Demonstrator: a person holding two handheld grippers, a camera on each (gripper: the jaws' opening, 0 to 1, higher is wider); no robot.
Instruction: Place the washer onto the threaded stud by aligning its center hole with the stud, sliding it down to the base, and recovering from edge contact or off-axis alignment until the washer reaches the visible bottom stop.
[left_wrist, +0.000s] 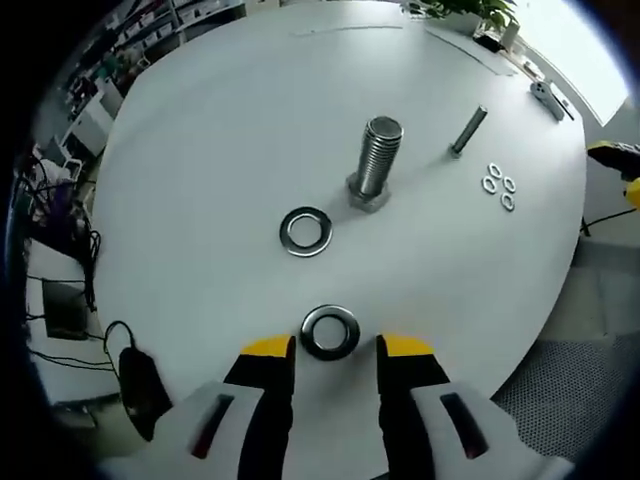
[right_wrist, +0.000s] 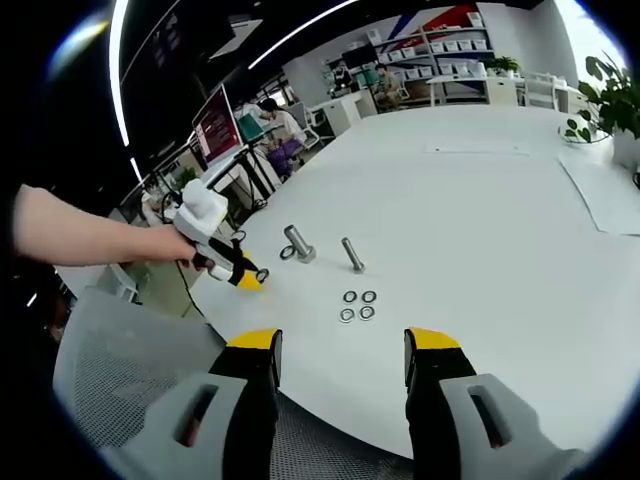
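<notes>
Left claw (left_wrist: 332, 350) is spread wide around a washer (left_wrist: 330, 332) lying flat on the table (left_wrist: 200, 180), low in the frame. A slip on the thin edge is risked; the threaded stud (left_wrist: 377, 160) stands above centre. Right claw (right_wrist: 342, 352) gapes empty.
</notes>
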